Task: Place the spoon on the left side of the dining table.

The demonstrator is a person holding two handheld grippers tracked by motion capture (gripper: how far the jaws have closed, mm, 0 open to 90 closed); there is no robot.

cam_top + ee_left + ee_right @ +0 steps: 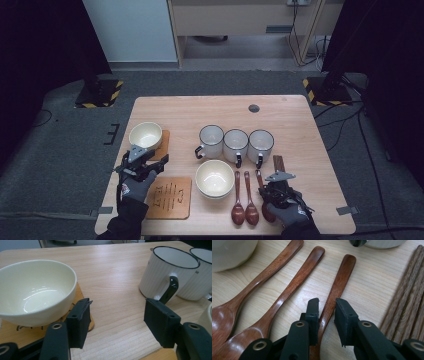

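Right claw narrowed around the handle of the rightmost wooden spoon, near the front edge of the desk.
Its jaws sit close on both sides of the handle; a real grip I cannot tell. Two more spoons lie just left, dark sticks just right. The left claw is open over bare wood, beside a bowl and mugs. Grey carpet surrounds the desk.

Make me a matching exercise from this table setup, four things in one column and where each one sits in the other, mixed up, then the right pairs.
Things:
1. cream bowl
2. three mugs
3. third spoon
4. engraved board

Places:
A. in a row behind the spoons
B. between the right gripper's jaws
C. on a wooden coaster
D. bare, at the table's near edge

Pairs: 1-C, 2-A, 3-B, 4-D
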